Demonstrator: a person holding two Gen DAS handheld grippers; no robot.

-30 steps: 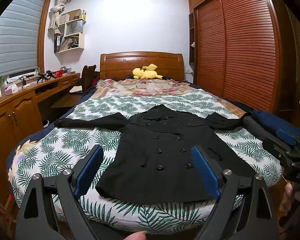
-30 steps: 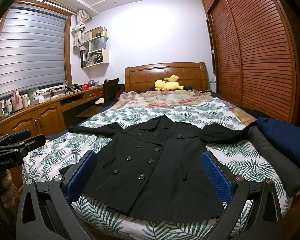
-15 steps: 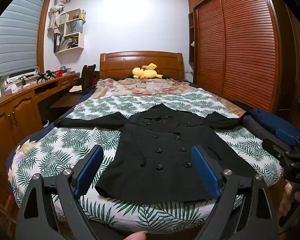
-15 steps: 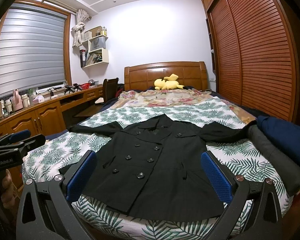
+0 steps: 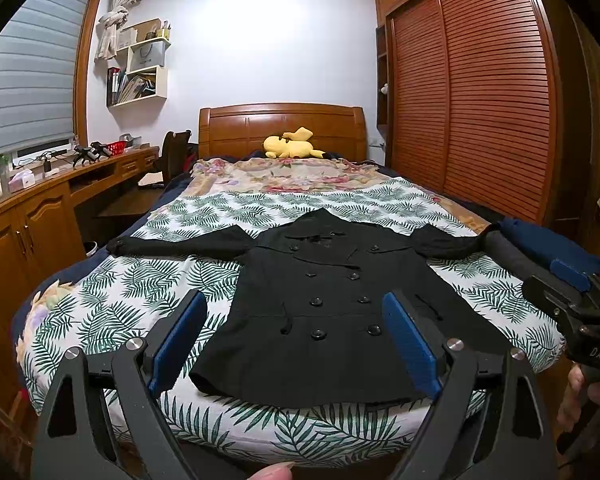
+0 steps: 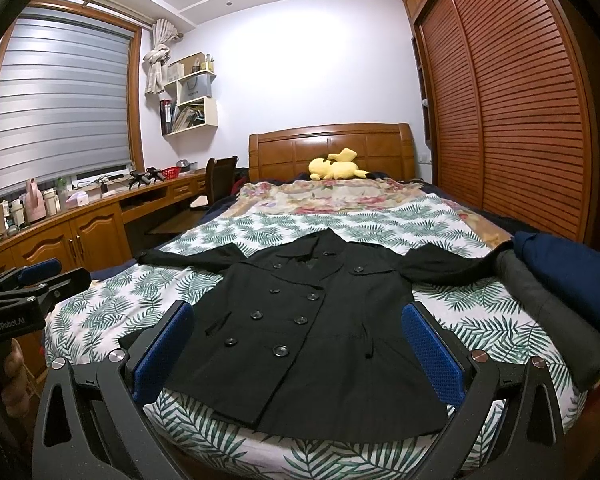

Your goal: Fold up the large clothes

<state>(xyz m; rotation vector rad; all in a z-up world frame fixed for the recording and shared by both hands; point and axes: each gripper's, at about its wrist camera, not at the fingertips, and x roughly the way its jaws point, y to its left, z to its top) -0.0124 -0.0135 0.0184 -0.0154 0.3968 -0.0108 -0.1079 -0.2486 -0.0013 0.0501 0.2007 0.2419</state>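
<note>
A black double-breasted coat (image 5: 332,304) (image 6: 312,332) lies flat and face up on the leaf-print bed cover (image 5: 148,292) (image 6: 268,232), sleeves spread to both sides, hem toward me. My left gripper (image 5: 296,332) hovers short of the hem, open, with nothing between its blue pads. My right gripper (image 6: 296,344) is likewise open and empty before the hem. Each gripper shows at the edge of the other's view: the right gripper's fingers (image 5: 572,300), the left gripper's fingers (image 6: 36,280).
Folded dark blue (image 6: 568,268) and grey clothes (image 6: 548,312) lie on the bed's right edge. A yellow plush (image 5: 290,146) rests by the headboard. A wooden desk and cabinets (image 6: 80,232) run along the left, a slatted wardrobe (image 5: 480,100) along the right.
</note>
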